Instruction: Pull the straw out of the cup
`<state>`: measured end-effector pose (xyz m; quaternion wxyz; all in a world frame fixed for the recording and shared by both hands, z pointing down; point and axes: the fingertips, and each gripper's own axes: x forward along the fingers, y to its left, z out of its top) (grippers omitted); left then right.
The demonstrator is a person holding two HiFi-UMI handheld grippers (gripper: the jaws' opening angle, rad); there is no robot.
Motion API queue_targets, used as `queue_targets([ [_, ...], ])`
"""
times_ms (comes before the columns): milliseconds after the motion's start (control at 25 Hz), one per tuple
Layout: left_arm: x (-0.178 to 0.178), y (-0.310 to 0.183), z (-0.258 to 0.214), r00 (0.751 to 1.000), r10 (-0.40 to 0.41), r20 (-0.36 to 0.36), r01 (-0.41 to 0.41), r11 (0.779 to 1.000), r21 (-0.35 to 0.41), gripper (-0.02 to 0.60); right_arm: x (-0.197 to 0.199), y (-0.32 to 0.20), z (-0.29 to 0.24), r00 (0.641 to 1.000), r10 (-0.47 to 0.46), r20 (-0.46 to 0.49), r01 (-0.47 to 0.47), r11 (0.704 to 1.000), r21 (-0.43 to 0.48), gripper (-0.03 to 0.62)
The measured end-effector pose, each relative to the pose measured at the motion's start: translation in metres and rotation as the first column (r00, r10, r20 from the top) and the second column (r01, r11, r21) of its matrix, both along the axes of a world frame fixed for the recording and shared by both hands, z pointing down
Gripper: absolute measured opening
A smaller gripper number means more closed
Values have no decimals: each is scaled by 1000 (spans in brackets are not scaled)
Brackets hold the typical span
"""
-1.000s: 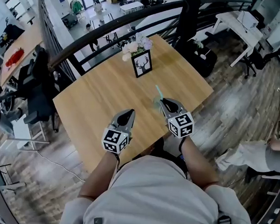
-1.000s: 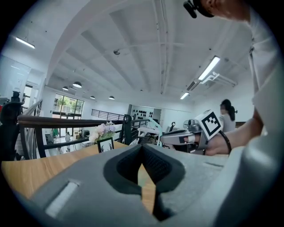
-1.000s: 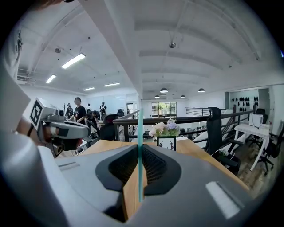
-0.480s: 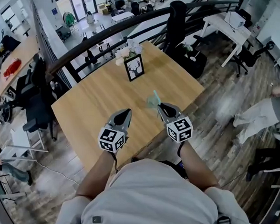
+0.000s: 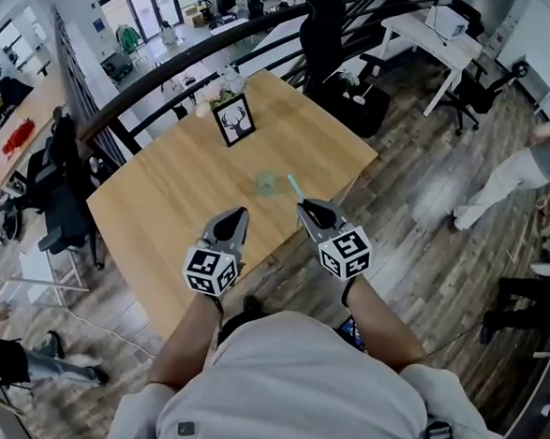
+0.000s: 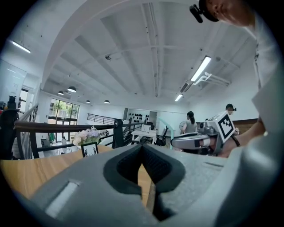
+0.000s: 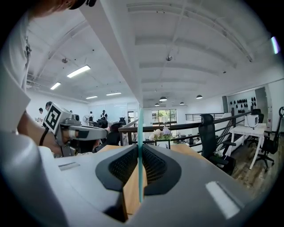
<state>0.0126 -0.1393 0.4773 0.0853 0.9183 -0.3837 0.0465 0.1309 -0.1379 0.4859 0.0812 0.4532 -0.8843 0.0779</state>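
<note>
Pinching the thin teal plastic straw [image 5: 293,187], the right tool [image 5: 306,207] holds it just beside the small clear cup [image 5: 266,182] standing on the wooden counter [image 5: 183,189]. The left tool [image 5: 238,213] is closed and empty.

The right gripper [image 7: 139,162] has its jaws pressed on a thin teal straw [image 7: 140,133], which stands upright between them. Beyond lies the wooden surface [image 7: 183,149] with a bunch of flowers [image 7: 160,132]. The left gripper [image 7: 84,132] shows at left.
</note>
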Motion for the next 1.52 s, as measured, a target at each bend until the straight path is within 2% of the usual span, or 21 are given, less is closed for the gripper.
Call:
queue_targets([
  [320, 47, 68, 2, 999, -39, -4, 39, 999, 24, 5, 44, 69, 0, 999, -42, 25, 41, 999, 20, 43],
  [520, 51, 102, -2, 996, -89, -11, 90, 996, 26, 5, 52, 103, -9, 996, -83, 41, 81, 996, 33, 41],
  [760, 61, 133, 1, 995, -103, -7, 104, 995, 14, 5, 57, 132, -10, 992, -108, 61, 106, 994, 34, 41],
  [1000, 64, 149, -4, 994, -107, -5, 107, 994, 27, 5, 61, 146, -12, 992, -109, 68, 106, 994, 40, 41],
  [1520, 52, 173, -3, 993, -121, -16, 121, 992, 20, 5, 41, 169, -16, 988, -142, 69, 138, 989, 48, 41],
])
